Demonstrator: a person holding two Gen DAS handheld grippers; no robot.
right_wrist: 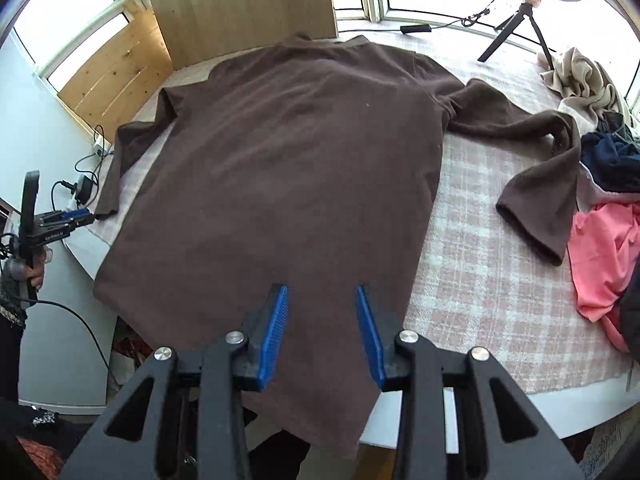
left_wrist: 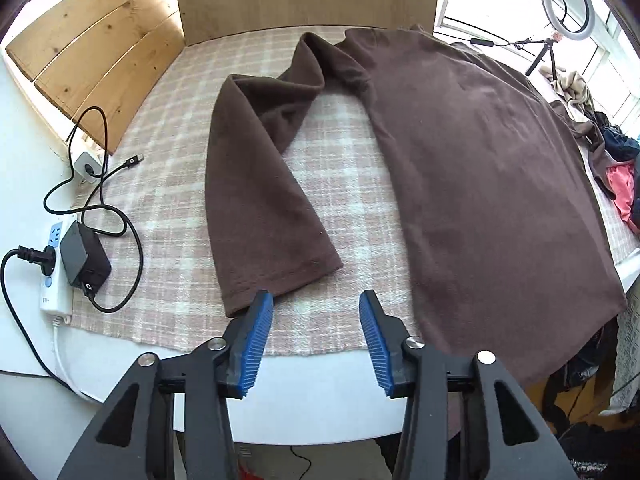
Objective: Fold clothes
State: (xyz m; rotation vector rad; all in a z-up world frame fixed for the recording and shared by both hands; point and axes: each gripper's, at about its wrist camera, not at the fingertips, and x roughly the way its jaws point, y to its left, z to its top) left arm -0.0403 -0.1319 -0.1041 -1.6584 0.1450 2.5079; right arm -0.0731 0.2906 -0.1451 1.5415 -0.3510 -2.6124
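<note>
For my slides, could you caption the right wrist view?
Open right gripper above a brown shirt spread flat on the checked cloth.

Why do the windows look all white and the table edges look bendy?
Left wrist view: the window behind the ring light is blown out by daylight, and the fisheye lens curves the table edge. Right wrist view: the same white glare, the brown shirt bulges, corners go dark.
</note>
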